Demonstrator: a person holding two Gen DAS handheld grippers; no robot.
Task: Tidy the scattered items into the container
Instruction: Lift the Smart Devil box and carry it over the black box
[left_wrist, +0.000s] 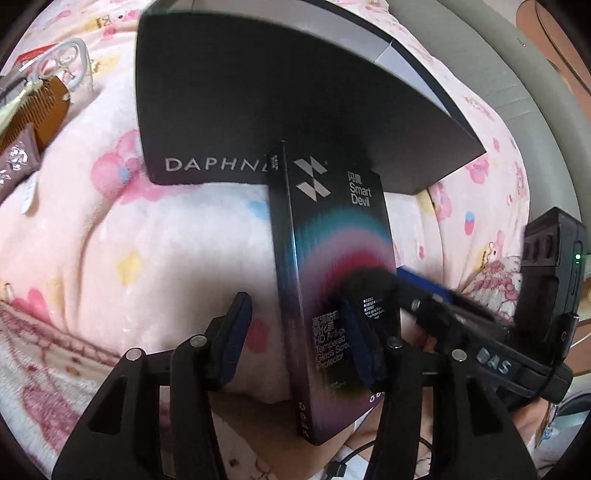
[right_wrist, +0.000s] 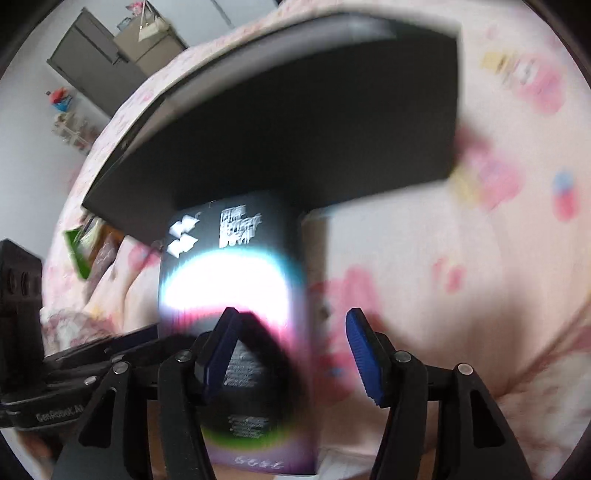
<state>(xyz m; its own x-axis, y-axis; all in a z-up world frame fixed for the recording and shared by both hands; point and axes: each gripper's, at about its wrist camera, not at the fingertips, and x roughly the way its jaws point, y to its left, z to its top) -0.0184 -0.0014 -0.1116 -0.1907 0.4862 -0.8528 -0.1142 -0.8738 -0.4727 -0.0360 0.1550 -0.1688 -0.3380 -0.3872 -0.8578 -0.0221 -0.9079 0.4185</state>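
Observation:
A dark "Smart Devil" screen-protector box (left_wrist: 328, 258) stands on edge on the pink blanket, between the jaws of my left gripper (left_wrist: 295, 336). The jaws are open, with the right pad against the box face and the left pad apart from it. The black DAPHNE box (left_wrist: 280, 96) lies just beyond. In the right wrist view the same screen-protector box (right_wrist: 236, 280) sits between the jaws of my right gripper (right_wrist: 291, 350), which is open; the view is blurred. The black DAPHNE box (right_wrist: 295, 122) fills the top. The right gripper also shows at the right of the left wrist view (left_wrist: 480, 328).
A brown comb (left_wrist: 40, 107), a clear plastic clip (left_wrist: 70, 59) and a brown sachet (left_wrist: 14, 162) lie at the far left on the blanket (left_wrist: 92, 240). A green packet (right_wrist: 79, 251) lies left. Cabinets (right_wrist: 110, 55) stand beyond the bed.

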